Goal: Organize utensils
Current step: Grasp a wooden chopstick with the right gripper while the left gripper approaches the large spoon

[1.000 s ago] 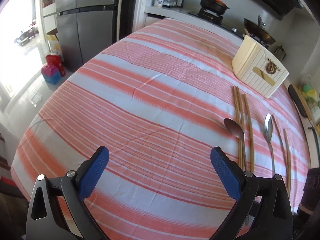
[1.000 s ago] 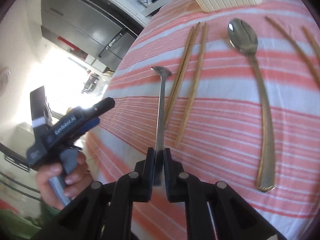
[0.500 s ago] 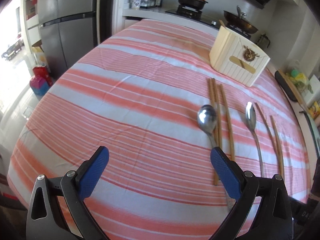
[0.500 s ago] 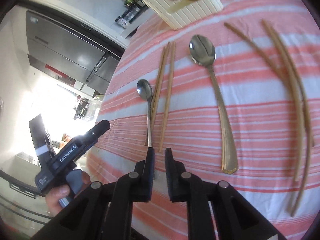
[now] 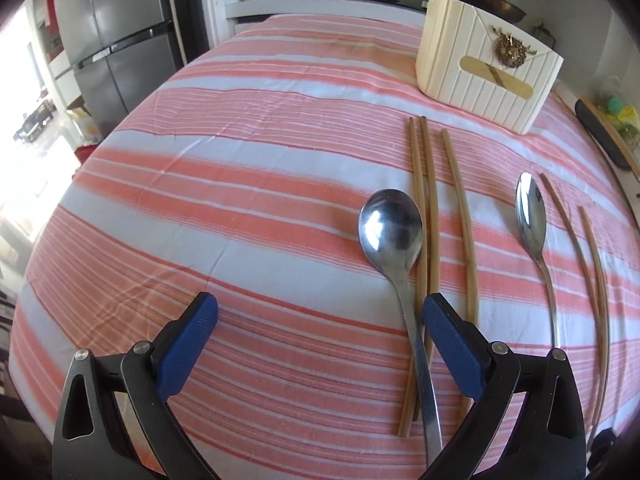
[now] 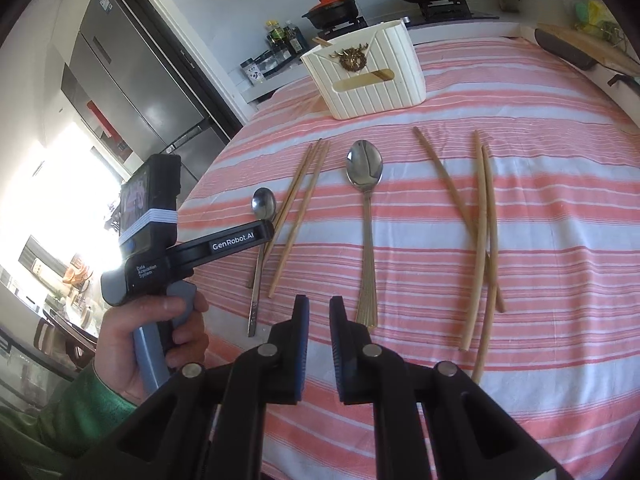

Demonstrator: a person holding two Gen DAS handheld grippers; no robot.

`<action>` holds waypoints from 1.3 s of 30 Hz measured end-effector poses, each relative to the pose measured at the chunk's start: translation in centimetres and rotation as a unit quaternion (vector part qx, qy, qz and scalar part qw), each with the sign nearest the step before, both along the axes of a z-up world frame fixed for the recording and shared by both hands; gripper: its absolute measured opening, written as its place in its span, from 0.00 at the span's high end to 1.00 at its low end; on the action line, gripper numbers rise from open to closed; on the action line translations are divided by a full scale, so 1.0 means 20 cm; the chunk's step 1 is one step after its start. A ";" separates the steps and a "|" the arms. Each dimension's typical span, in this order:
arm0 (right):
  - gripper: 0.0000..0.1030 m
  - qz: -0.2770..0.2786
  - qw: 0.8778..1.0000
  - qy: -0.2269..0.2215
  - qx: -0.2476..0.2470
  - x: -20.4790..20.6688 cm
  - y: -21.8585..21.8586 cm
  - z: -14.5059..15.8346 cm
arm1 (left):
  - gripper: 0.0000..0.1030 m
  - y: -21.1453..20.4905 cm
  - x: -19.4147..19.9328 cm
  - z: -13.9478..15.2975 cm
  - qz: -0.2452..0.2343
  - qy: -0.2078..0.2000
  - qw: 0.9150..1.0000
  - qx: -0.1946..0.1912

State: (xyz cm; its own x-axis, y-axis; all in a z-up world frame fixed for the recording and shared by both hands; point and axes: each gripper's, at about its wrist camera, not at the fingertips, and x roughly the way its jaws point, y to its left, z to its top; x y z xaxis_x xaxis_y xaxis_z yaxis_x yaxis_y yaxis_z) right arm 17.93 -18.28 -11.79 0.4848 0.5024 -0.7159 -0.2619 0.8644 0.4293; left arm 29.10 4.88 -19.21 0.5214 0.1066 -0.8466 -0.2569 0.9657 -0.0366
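The round-bowled steel spoon (image 5: 391, 232) lies on the striped tablecloth (image 5: 240, 200), bowl up and pointing to the far side. Its handle runs toward the near edge and crosses over the near ends of a pair of wooden chopsticks (image 5: 424, 208) that lie just beside it on its right. One more chopstick (image 5: 460, 216) lies a little further right, close to the pair. In the right wrist view this same spoon (image 6: 262, 216) is the leftmost utensil, and part of its handle is hidden behind the body of the left gripper.

Further right lies a second spoon (image 6: 365, 200) with a gold-coloured handle, also with the bowl to the far side. To the right of it are three more chopsticks (image 6: 482, 232); their near ends cross each other.

On the far side of the table stands a cream ribbed utensil holder (image 6: 368, 76) with a gold ornament on its front, and a chopstick tip shows above its rim.

The left gripper (image 5: 320, 320) hangs above the near part of the cloth with its blue pads wide apart and nothing between them; the first spoon's handle passes just inside its right finger. A hand (image 6: 148, 344) with a green sleeve holds its grip.

The right gripper (image 6: 318, 312) is nearly closed, only a narrow gap is between its pads, and it grips nothing. It is above the cloth, between the handles of the two spoons.
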 end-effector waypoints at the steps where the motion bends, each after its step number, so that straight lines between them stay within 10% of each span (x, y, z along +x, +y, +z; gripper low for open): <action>1: 0.88 0.000 1.000 -0.001 0.000 -0.01 0.00 0.00 | 0.02 0.02 0.00 0.00 0.002 0.001 1.000 -0.009; 20: 0.88 -0.032 0.998 -0.022 -0.052 -0.07 -0.10 0.04 | 0.01 0.08 -0.06 -0.02 -0.051 0.024 0.998 0.036; 27: 0.66 -0.112 0.983 -0.012 -0.142 0.06 -0.36 0.04 | 0.00 0.10 -0.15 -0.01 -0.066 0.022 0.996 0.050; 39: 0.87 -0.066 0.990 0.062 -0.109 0.35 -0.33 -0.14 | 0.00 0.15 -0.19 -0.01 -0.064 0.020 0.997 0.036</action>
State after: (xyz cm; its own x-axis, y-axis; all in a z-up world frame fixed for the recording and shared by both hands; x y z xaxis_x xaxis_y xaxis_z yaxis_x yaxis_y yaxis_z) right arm 24.97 -24.79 -14.55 0.4370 0.2679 -0.8586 -0.0981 0.9631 0.2506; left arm 25.25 7.80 -19.47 0.5002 0.1036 -0.8597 -0.1320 0.9903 0.0425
